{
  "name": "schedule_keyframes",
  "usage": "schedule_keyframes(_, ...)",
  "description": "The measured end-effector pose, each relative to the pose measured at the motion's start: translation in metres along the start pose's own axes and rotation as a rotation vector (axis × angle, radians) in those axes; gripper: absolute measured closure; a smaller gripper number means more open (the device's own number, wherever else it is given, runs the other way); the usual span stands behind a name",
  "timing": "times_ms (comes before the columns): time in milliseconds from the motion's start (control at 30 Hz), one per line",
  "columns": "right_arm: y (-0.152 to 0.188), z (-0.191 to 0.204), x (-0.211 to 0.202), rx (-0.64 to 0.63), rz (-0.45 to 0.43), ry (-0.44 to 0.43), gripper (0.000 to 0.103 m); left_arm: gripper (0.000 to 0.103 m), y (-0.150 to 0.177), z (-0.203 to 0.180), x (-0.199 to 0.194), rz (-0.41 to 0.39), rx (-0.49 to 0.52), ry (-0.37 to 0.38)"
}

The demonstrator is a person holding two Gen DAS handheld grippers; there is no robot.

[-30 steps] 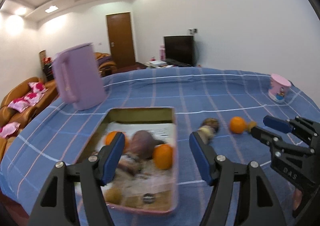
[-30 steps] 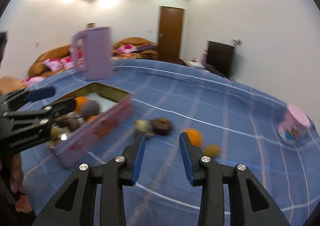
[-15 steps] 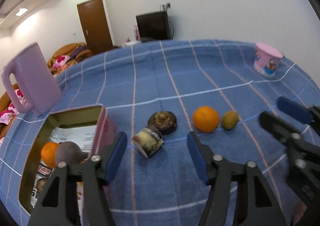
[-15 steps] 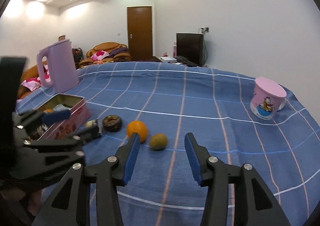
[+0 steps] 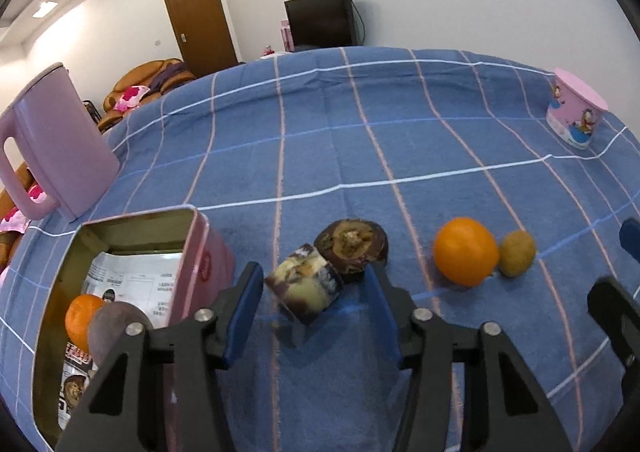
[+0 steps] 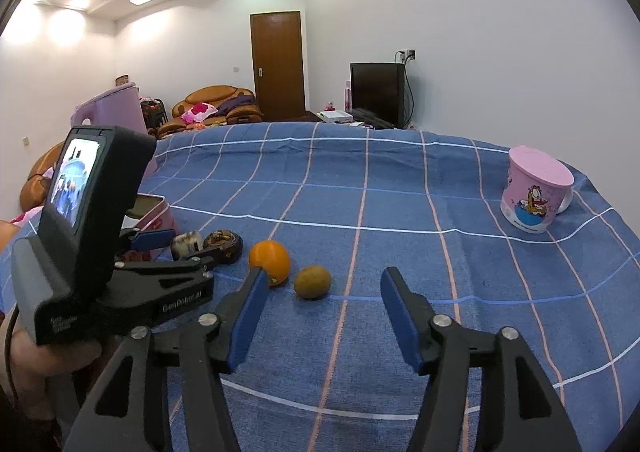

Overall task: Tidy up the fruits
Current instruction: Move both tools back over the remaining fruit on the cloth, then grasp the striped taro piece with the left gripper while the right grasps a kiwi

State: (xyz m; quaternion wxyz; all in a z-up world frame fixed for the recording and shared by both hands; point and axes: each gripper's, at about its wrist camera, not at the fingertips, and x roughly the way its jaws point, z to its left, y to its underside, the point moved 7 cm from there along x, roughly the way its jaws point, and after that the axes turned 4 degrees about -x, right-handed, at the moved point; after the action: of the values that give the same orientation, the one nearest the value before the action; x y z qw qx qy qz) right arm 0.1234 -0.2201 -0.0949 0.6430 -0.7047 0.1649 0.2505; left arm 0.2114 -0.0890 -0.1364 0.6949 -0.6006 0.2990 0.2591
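My left claw (image 5: 310, 304) points down at the cloth; its jaws have just been closing around the purple-and-cream fruit chunk (image 5: 306, 286), not squeezing yet. My right claw (image 6: 320, 312) has just been opening, empty, near the orange (image 6: 269, 261).

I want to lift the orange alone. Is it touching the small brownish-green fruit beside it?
Cannot tell. In the left wrist view the orange seems to meet the brownish-green fruit; the right wrist view shows a slight gap.

- two oranges: one on the cloth (image 5: 466, 251), one in the tin (image 5: 82, 319)
- one small greenish-brown fruit (image 5: 517, 253)
- two dark mangosteen-looking pieces (image 5: 351, 245) (image 5: 306, 289)
- one pink tin (image 5: 202, 252)
- one pink mug (image 6: 534, 194)
- one lilac jug (image 5: 56, 144)
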Motion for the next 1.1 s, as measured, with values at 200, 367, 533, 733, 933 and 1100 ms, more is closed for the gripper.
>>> schedule_keyframes(200,0.003,-0.001,0.007,0.0,0.039,0.009,0.038,0.06,0.003,-0.001,-0.005,-0.009,0.008,0.017)
schedule_keyframes(367,0.005,-0.01,0.012,0.044,0.06,0.005,0.038,0.06,0.004,-0.006,-0.017,-0.043,0.007,0.08)
schedule_keyframes(533,0.005,-0.011,0.028,0.039,0.123,-0.001,0.038,0.06,0.006,-0.015,-0.019,-0.038,0.012,0.139)
schedule_keyframes(733,0.003,-0.006,0.051,0.042,0.181,-0.01,0.054,0.06,0.006,-0.014,-0.016,-0.024,-0.011,0.158)
schedule_keyframes(933,0.002,-0.001,0.062,0.042,0.213,-0.015,0.06,0.06,0.006,-0.011,-0.016,-0.026,-0.027,0.165)
schedule_keyframes(1100,0.004,-0.002,0.07,0.078,0.239,-0.059,0.063,0.06,0.007,-0.012,-0.016,-0.027,-0.023,0.156)
